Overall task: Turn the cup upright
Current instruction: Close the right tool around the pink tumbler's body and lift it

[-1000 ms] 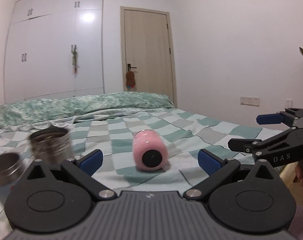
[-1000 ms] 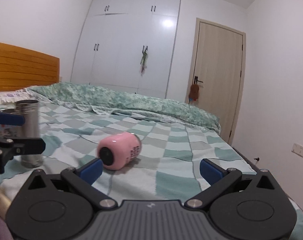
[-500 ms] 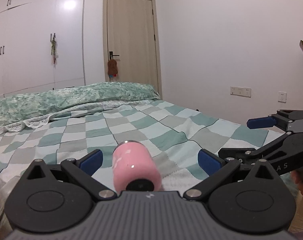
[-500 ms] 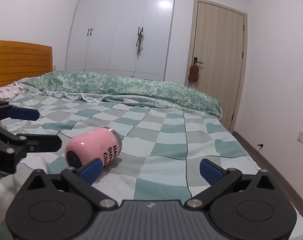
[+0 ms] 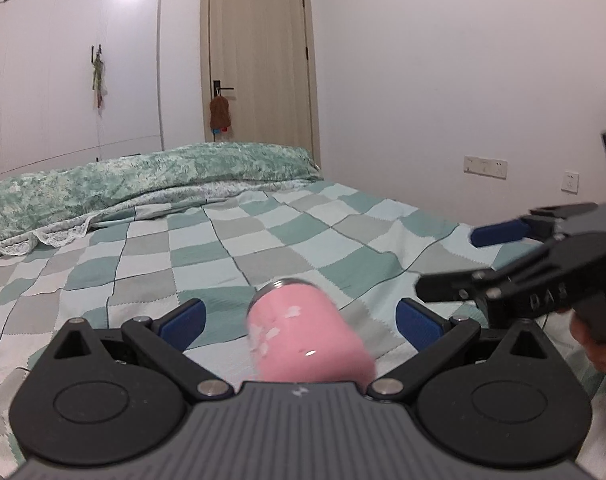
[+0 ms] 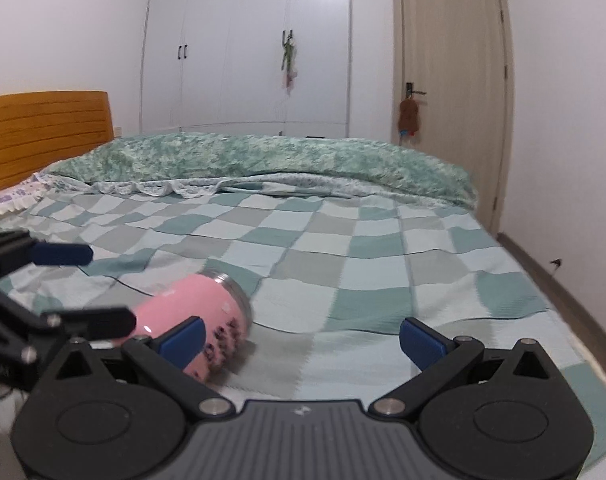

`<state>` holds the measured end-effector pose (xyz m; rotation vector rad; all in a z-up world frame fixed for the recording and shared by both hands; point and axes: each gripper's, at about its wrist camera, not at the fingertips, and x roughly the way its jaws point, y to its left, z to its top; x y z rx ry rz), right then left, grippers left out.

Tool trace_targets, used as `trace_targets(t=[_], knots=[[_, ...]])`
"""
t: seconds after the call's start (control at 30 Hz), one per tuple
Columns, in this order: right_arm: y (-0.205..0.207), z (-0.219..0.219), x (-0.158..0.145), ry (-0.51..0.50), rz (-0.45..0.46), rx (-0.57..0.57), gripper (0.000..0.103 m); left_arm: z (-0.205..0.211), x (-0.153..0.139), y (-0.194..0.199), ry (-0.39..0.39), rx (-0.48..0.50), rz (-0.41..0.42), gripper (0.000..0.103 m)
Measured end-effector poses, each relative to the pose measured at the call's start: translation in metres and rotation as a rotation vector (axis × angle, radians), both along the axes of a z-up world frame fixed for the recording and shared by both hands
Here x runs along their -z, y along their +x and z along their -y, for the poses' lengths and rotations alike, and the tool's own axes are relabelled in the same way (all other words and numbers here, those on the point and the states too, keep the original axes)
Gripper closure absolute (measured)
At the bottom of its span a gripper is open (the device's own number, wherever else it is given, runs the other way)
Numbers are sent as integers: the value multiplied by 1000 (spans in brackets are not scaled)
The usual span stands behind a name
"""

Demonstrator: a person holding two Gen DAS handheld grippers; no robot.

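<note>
1. Since 0.5 s ago the left gripper (image 5: 299, 320) has closed in on the pink cylindrical cup with a steel rim (image 5: 305, 340); the cup now fills more of the left wrist view and sits between the blue finger pads (image 5: 183, 318).
2. Cup lies on its side on the green-and-grey checked bedspread (image 5: 231, 256), steel rim pointing away from the left gripper, base toward it.
3. Left jaws are spread wide, one pad either side of the cup; pads look clear of the cup wall, but motion blur makes contact hard to rule out.
4. Right gripper (image 6: 301, 338) also spread wide, nothing between its pads. Cup (image 6: 207, 332) sits at its left pad, partly behind it, dark lettering visible on the side.
5. Right gripper (image 5: 543, 276) shows at the right of the left wrist view, beside the cup and apart from it.
6. Left gripper (image 6: 43, 292) shows at the left edge of the right wrist view.
</note>
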<state>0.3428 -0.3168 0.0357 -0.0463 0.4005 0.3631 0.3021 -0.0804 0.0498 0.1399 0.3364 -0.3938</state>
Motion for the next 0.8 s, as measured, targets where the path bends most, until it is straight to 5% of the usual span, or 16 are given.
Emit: trace_targets(t=[0.47,0.67,0.8], knots=[[56,-87,8,-3,-190,-70,0,-74,14,41,75,101,-127,0],[79,-103,23,61,-352,-29,0,-87,25,65,53,117,-213,0],[88,-109,35,98,-453,-2,3,-80,30,70,126,102,-211,0]])
